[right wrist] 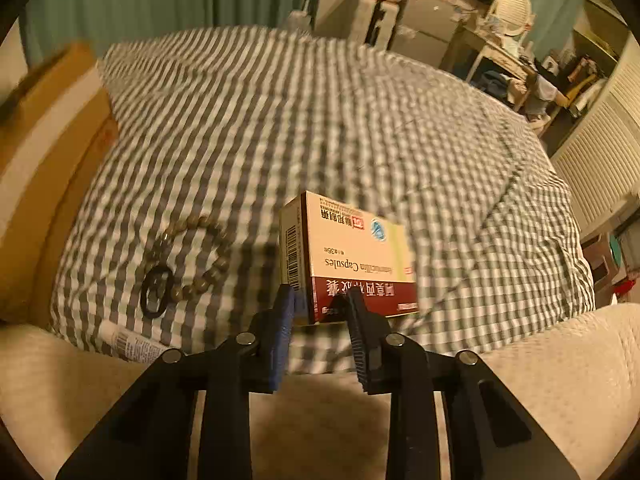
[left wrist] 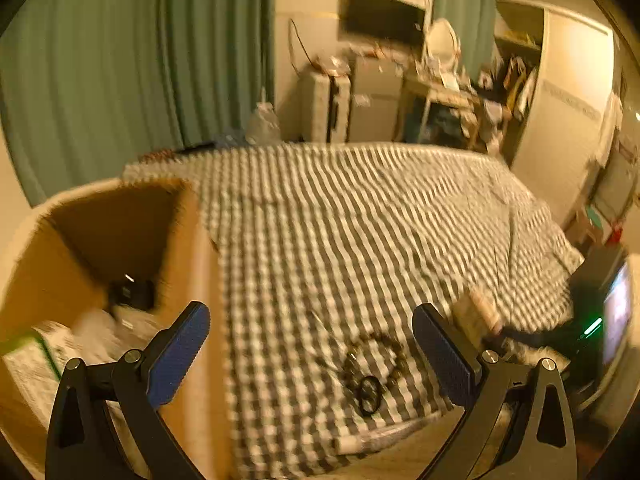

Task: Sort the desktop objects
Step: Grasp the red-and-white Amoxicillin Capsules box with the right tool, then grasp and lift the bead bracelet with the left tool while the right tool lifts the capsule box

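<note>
1. My right gripper (right wrist: 320, 300) has its blue fingers (right wrist: 282, 320) drawn in tight on the near end of a medicine box (right wrist: 352, 256). I see the pads pressing its lower corner from both sides, so I have the box gripped.

2. The medicine box is cream above and dark red below, with a barcode on its left side and the word "Capsules" printed upside down from my view. It sits tilted over the checked bedspread (right wrist: 360, 128); I cannot tell whether its far end touches the cloth.

3. My left gripper (left wrist: 312, 344) stands wide open with nothing between the fingers (left wrist: 180, 352). Its left finger lies over the side wall of the cardboard box (left wrist: 200, 264), its right finger over the bedspread's near edge.

4. A string of brown beads (right wrist: 200, 252) lies in a loop on the bedspread, left of the medicine box and well apart from it. A black hair tie (right wrist: 157, 290) rests at the loop's near left, touching the beads.

5. A small white tube (right wrist: 128, 342) lies at the near edge of the bedspread, just below the hair tie.

6. The open cardboard box stands against the left side of the bed. Inside I make out a dark object (left wrist: 132, 292) at the bottom and some white packaging (left wrist: 40, 352) nearer me; blur hides the details.
</note>
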The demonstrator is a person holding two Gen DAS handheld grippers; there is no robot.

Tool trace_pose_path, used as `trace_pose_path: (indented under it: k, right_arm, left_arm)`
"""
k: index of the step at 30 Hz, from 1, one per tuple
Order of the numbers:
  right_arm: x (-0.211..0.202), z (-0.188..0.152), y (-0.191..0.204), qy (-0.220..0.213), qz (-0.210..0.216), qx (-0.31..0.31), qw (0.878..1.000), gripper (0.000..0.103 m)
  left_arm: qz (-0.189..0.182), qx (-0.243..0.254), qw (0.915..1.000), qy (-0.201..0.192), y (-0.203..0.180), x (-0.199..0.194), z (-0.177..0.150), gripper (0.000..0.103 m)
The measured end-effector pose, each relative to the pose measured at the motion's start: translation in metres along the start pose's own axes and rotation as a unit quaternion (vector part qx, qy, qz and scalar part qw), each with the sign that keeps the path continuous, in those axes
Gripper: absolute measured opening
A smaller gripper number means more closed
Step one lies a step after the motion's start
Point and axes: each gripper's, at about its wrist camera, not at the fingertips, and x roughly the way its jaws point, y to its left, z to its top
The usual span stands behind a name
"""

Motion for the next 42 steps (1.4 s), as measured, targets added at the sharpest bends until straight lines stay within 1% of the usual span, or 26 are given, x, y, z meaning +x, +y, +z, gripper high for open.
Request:
trace_pose_path:
  k: [2,3,4,7,10,12,14,18,19,21,22,24,25,26,27,28,29,30,31,32,34,38,39,40,41,42]
  right_arm:
    - [0.005,0.006,-0.014,-0.004,0.006,0.011,1.0,0.024]
    - [0.005,0.006,-0.023,-0.006,0.013,0.022,1.0,0.024]
    - [0.006,0.007,-0.03,-0.008,0.023,0.033,0.999,0.024]
    - [0.011,0.01,-0.039,-0.014,0.022,0.039,0.999,0.025]
    - [0.018,0.014,-0.04,-0.013,0.017,0.036,0.999,0.033]
    - [0.027,0.015,-0.039,-0.003,0.022,0.029,0.999,0.041]
    - [0.037,0.016,-0.042,0.005,0.018,0.028,0.999,0.056]
    - [0.056,0.02,-0.038,0.021,0.005,0.018,1.0,0.057]
    - [0.06,0.021,-0.037,0.029,0.007,0.013,0.999,0.06]
    - [0.065,0.022,-0.033,0.037,0.003,0.001,0.999,0.063]
    - [0.068,0.024,-0.031,0.041,0.003,-0.005,0.999,0.065]
    - [0.075,0.026,-0.031,0.05,0.008,-0.017,0.999,0.071]
    - [0.081,0.029,-0.029,0.06,0.009,-0.026,0.998,0.076]
    - [0.084,0.03,-0.027,0.065,0.008,-0.031,0.997,0.082]
    - [0.089,0.032,-0.024,0.071,0.003,-0.04,0.997,0.084]
    - [0.091,0.033,-0.023,0.072,0.0,-0.046,0.996,0.088]
    - [0.094,0.035,-0.02,0.074,-0.006,-0.054,0.996,0.092]
    - [0.098,0.036,-0.016,0.078,-0.011,-0.065,0.995,0.095]
    - [0.104,0.036,-0.01,0.089,-0.017,-0.083,0.992,0.101]
    - [0.11,0.036,-0.003,0.101,-0.034,-0.107,0.988,0.103]
    - [0.117,0.036,0.007,0.1,-0.067,-0.143,0.982,0.103]
    - [0.121,0.039,0.003,0.098,-0.073,-0.136,0.983,0.102]
    - [0.121,0.039,0.0,0.098,-0.07,-0.13,0.984,0.1]
    - [0.119,0.041,-0.004,0.093,-0.072,-0.123,0.985,0.087]
    - [0.117,0.042,-0.008,0.084,-0.081,-0.115,0.987,0.079]
    - [0.113,0.043,-0.012,0.078,-0.073,-0.105,0.989,0.077]
  left_arm:
    - [-0.012,0.003,0.9995,0.029,-0.009,0.018,-0.006,0.103]
    - [-0.004,0.01,0.9993,0.035,-0.015,0.024,-0.009,0.103]
    - [0.013,0.035,0.9986,0.037,-0.026,0.032,-0.014,0.103]
    - [-0.023,0.044,0.9952,0.084,-0.043,0.055,-0.023,0.103]
    - [-0.012,0.063,0.9924,0.105,-0.054,0.072,-0.028,0.103]
    - [-0.02,0.07,0.9885,0.132,-0.058,0.085,-0.031,0.103]
    - [-0.024,0.07,0.9837,0.164,-0.061,0.103,-0.037,0.103]
    - [-0.041,0.056,0.9713,0.228,-0.057,0.132,-0.046,0.103]
    - [-0.044,0.05,0.9681,0.241,-0.055,0.138,-0.047,0.103]
    - [-0.048,0.039,0.9644,0.257,-0.052,0.146,-0.053,0.099]
    - [-0.047,0.038,0.9644,0.258,-0.052,0.147,-0.054,0.096]
    - [-0.041,0.049,0.966,0.25,-0.055,0.146,-0.054,0.079]
    - [-0.042,0.06,0.9672,0.243,-0.059,0.144,-0.054,0.074]
    - [-0.044,0.066,0.9686,0.236,-0.062,0.142,-0.053,0.06]
    - [-0.047,0.068,0.9698,0.229,-0.063,0.139,-0.053,0.041]
    - [-0.053,0.066,0.972,0.219,-0.063,0.135,-0.052,0.03]
    - [-0.062,0.061,0.9728,0.215,-0.062,0.133,-0.051,0.022]
    - [-0.066,0.057,0.9735,0.211,-0.061,0.131,-0.051,0.018]
    - [-0.071,0.051,0.9746,0.207,-0.058,0.129,-0.05,0.01]
    - [-0.079,0.042,0.9758,0.2,-0.055,0.126,-0.049,0.011]
    - [-0.086,0.033,0.9782,0.186,-0.05,0.121,-0.044,0.011]
    - [-0.079,0.04,0.9852,0.147,-0.05,0.102,-0.038,0.01]
    - [-0.08,0.038,0.9862,0.14,-0.049,0.098,-0.037,0.01]
    - [-0.08,0.034,0.9876,0.131,-0.048,0.093,-0.035,0.011]
    - [-0.08,0.03,0.9883,0.126,-0.046,0.09,-0.033,0.011]
    - [-0.082,0.027,0.9887,0.122,-0.043,0.087,-0.032,0.01]
